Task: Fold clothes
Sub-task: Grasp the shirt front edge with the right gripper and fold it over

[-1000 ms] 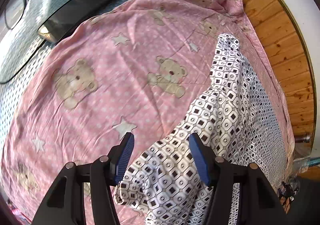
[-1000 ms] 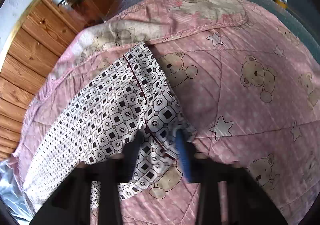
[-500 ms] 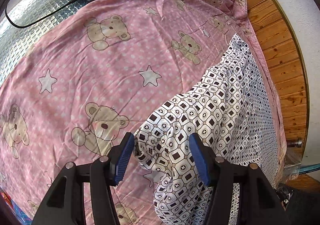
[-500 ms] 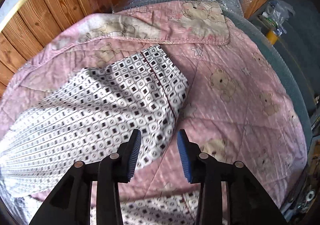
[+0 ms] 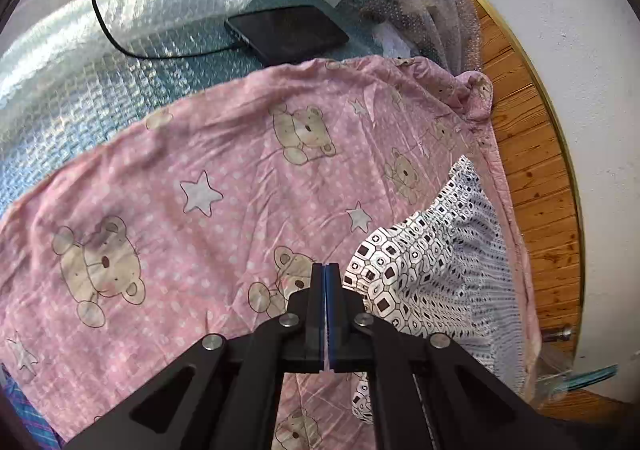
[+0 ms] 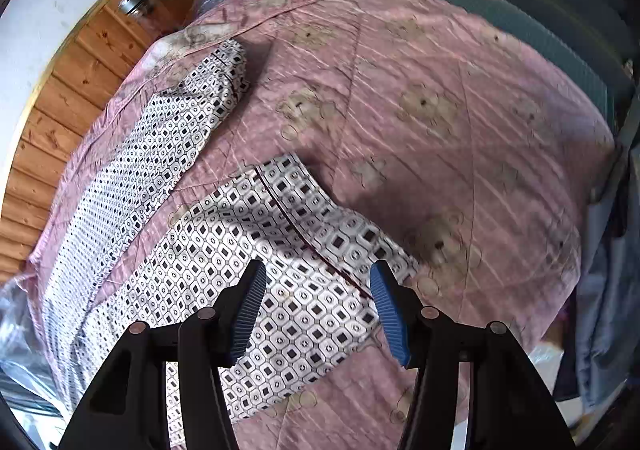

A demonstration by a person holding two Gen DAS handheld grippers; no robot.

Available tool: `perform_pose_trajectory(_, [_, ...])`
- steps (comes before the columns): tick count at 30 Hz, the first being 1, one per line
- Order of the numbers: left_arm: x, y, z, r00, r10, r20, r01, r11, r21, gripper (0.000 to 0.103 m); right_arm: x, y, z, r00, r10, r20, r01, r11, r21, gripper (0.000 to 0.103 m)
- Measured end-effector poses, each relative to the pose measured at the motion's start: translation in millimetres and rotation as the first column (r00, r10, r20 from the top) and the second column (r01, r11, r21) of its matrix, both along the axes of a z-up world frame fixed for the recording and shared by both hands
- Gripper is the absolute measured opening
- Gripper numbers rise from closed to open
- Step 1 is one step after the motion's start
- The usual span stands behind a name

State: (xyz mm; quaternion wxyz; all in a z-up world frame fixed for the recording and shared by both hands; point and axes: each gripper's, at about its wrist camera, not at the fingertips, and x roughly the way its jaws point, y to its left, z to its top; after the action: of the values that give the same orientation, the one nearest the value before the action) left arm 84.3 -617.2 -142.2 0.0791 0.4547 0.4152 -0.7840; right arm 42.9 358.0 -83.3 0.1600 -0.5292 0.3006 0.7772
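A white garment with a black geometric print and dark red piping (image 6: 280,250) lies on a pink quilt with bears and stars (image 6: 460,110). One part of it stretches along the wooden wall side (image 6: 168,130), and another lies nearer, under my right gripper (image 6: 318,306). That gripper is open and hovers over the piped edge with nothing between its blue pads. In the left wrist view the garment (image 5: 432,270) rises in a peak toward my left gripper (image 5: 326,290), whose jaws are pressed together on its near edge. The pinched cloth itself is mostly hidden by the fingers.
A black tablet (image 5: 288,32) with a cable lies on bubble wrap (image 5: 120,50) beyond the quilt's far edge. Wooden panelling (image 5: 536,178) runs along the wall side, with a metal-lidded jar (image 6: 136,4) by it. Blue fabric (image 6: 608,270) hangs off the right.
My left gripper went from open around the garment's fold to shut on it and has lifted. My right gripper spread wider and now sits over the nearer piped part.
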Motion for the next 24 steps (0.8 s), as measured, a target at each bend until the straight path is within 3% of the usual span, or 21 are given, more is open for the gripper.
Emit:
perform_pose_trajectory(4, [-1, 5, 9, 0.997, -0.074, -0.009, 0.073, 0.997, -0.023, 0.032, 29, 14, -16, 0.996, -0.086, -0.033, 0.083, 0.994, -0.075, 0.056])
perform_pose_trajectory(6, [7, 10, 16, 0.997, -0.070, -0.034, 0.069, 0.997, -0.025, 0.037, 35, 18, -23, 0.992, -0.120, -0.031, 0.117, 0.991, -0.064, 0.057])
perform_pose_trajectory(8, [17, 21, 20, 0.997, -0.055, -0.061, 0.054, 0.998, -0.010, 0.053, 35, 22, -32, 0.989, -0.142, -0.030, 0.140, 0.988, -0.068, 0.057])
perform_pose_trajectory(10, [20, 36, 17, 0.995, -0.067, -0.075, 0.069, 0.997, 0.020, 0.056, 29, 22, -42, 0.992, -0.127, -0.018, 0.126, 0.990, -0.070, 0.056])
perform_pose_trajectory(12, [17, 53, 7, 0.994, -0.086, -0.071, 0.090, 0.995, 0.054, 0.057, 19, 21, -51, 0.995, -0.099, -0.003, 0.098, 0.992, -0.077, 0.031])
perform_pose_trajectory(13, [13, 60, 2, 0.994, -0.089, -0.062, 0.093, 0.994, 0.058, 0.057, 13, 20, -50, 0.996, -0.084, -0.002, 0.084, 0.993, -0.079, 0.012])
perform_pose_trajectory(14, [7, 66, -2, 0.994, -0.090, -0.061, 0.094, 0.994, 0.059, 0.057, 10, 19, -37, 0.997, -0.066, -0.037, 0.064, 0.996, -0.068, 0.007])
perform_pose_trajectory(16, [-2, 71, -6, 0.993, -0.086, -0.087, 0.090, 0.995, 0.049, 0.053, 3, 17, -11, 0.994, -0.030, -0.105, 0.025, 0.999, -0.046, 0.005])
perform_pose_trajectory(17, [-4, 70, -2, 0.992, -0.084, -0.090, 0.087, 0.996, 0.034, 0.019, 1, 16, 4, 0.990, -0.012, -0.138, 0.008, 0.999, -0.031, 0.004])
perform_pose_trajectory(18, [-6, 68, 7, 0.993, -0.086, -0.081, 0.088, 0.996, 0.013, 0.000, 7, 15, 27, 0.985, 0.004, -0.171, -0.004, 1.000, 0.000, 0.004])
perform_pose_trajectory(19, [-7, 67, 15, 0.993, -0.089, -0.073, 0.089, 0.996, -0.008, 0.000, 13, 13, 48, 0.980, 0.019, -0.196, -0.013, 0.999, 0.030, 0.004])
perform_pose_trajectory(21, [-1, 66, 35, 0.991, -0.119, -0.068, 0.117, 0.993, -0.032, 0.000, 26, 14, 62, 0.984, 0.041, -0.173, -0.027, 0.996, 0.086, 0.004])
perform_pose_trajectory(22, [4, 67, 42, 0.988, -0.141, -0.056, 0.139, 0.989, -0.042, 0.000, 28, 19, 45, 0.993, 0.056, -0.107, -0.045, 0.994, 0.103, 0.005])
perform_pose_trajectory(24, [8, 73, 35, 0.979, -0.199, 0.046, 0.202, 0.975, -0.087, 0.001, 30, 27, 10, 0.996, 0.082, 0.025, -0.085, 0.988, 0.127, 0.005])
